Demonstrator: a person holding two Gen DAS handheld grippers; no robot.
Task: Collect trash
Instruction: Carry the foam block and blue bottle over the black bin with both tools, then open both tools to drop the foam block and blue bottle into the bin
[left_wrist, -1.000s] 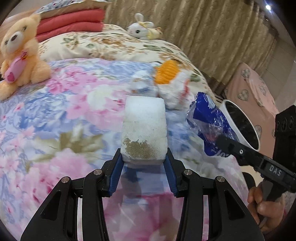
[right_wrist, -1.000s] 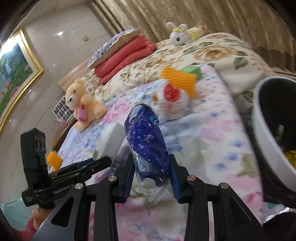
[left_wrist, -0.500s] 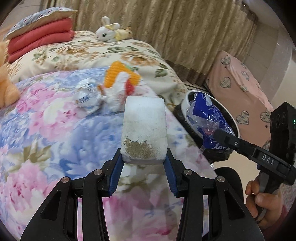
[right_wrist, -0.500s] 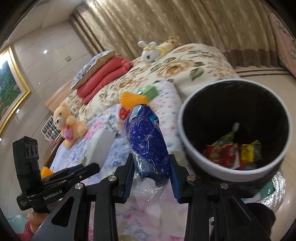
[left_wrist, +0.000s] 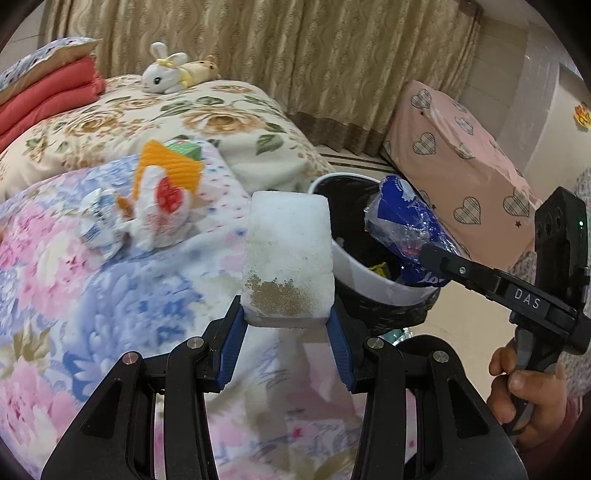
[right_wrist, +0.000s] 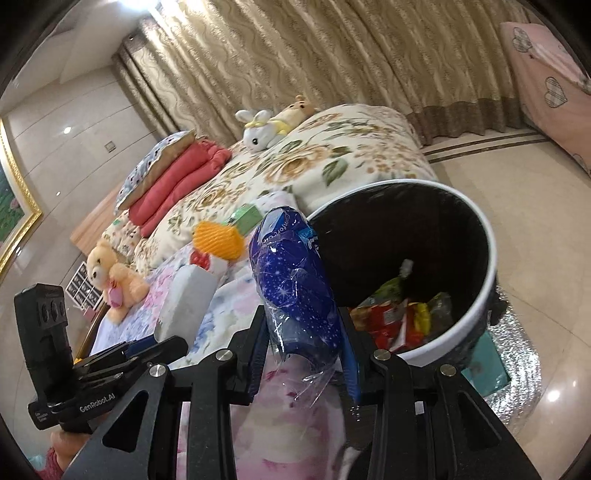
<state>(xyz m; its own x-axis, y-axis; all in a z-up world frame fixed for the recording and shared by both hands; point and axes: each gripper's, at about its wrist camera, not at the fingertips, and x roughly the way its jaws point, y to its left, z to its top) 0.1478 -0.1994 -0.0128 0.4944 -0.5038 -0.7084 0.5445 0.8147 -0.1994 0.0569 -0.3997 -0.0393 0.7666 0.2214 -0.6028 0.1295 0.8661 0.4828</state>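
Note:
My left gripper (left_wrist: 286, 321) is shut on a white foam block (left_wrist: 288, 254) with a brown stain, held above the floral bed near its edge. My right gripper (right_wrist: 303, 350) is shut on a blue starry plastic wrapper (right_wrist: 295, 284), held beside the rim of the white bin (right_wrist: 476, 302); the wrapper also shows in the left wrist view (left_wrist: 406, 225) over the bin (left_wrist: 369, 277). The bin has a black liner and holds several snack wrappers (right_wrist: 399, 321). More trash lies on the bed: a crumpled white wrapper (left_wrist: 99, 225), a white and red wrapper (left_wrist: 162, 214) and an orange foam net (left_wrist: 170, 166).
The bed (left_wrist: 92, 295) has a floral quilt, red pillows (left_wrist: 44, 96), a rabbit plush (left_wrist: 166, 74) and a teddy bear (right_wrist: 110, 277). A pink heart-patterned cover (left_wrist: 461, 147) stands behind the bin. Curtains line the back wall. A shiny sheet (right_wrist: 517, 387) lies on the floor under the bin.
Both grippers have swung right from over the bed toward the bin, each still holding its item. The bin's inside has come into fuller view.

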